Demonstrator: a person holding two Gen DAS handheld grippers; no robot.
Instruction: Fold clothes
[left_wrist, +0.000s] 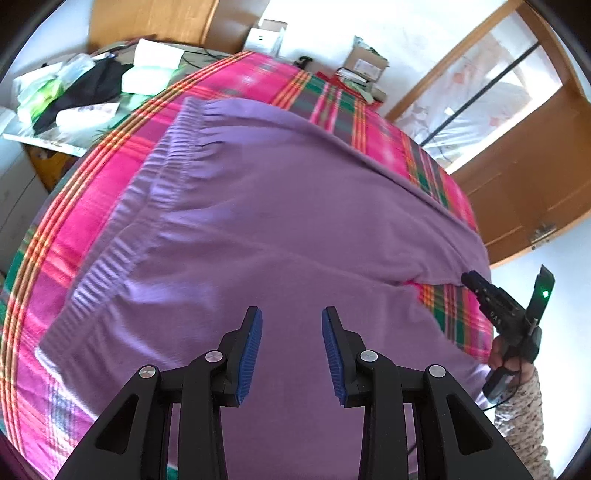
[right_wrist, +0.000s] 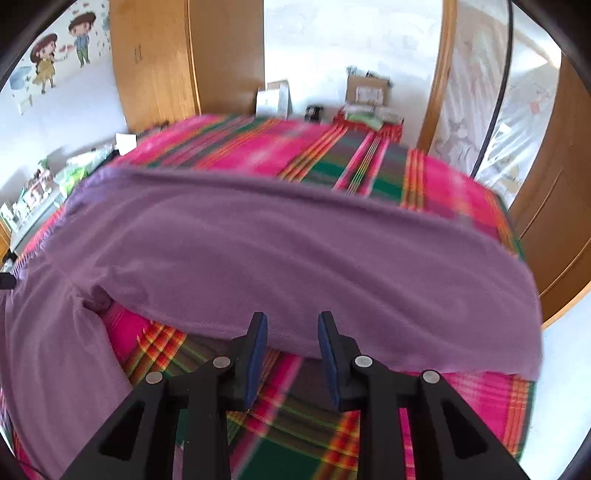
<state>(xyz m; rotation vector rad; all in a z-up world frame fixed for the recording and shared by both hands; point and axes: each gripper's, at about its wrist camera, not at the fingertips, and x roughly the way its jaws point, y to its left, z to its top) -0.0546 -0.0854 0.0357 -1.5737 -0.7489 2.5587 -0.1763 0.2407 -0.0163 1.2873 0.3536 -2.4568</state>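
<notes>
Purple trousers (left_wrist: 266, 229) lie spread flat on a bed with a pink, green and orange plaid cover (left_wrist: 92, 206). The elastic waistband runs along the left. My left gripper (left_wrist: 291, 321) hovers open over the near leg, nothing between its blue pads. In the right wrist view the far trouser leg (right_wrist: 295, 266) stretches across the bed, and the crotch fork sits at the left. My right gripper (right_wrist: 293, 328) is open just above that leg's near edge. The left wrist view shows the right gripper (left_wrist: 466, 277) at the far right, held by a hand in a speckled sleeve (left_wrist: 524, 413).
A cluttered side table (left_wrist: 74, 96) with bags, papers and dark cloth stands left of the bed. Cardboard boxes (right_wrist: 365, 92) sit on the floor past the far bed edge. A wooden wardrobe (right_wrist: 155, 62) and a wooden door frame (left_wrist: 517, 177) flank the room.
</notes>
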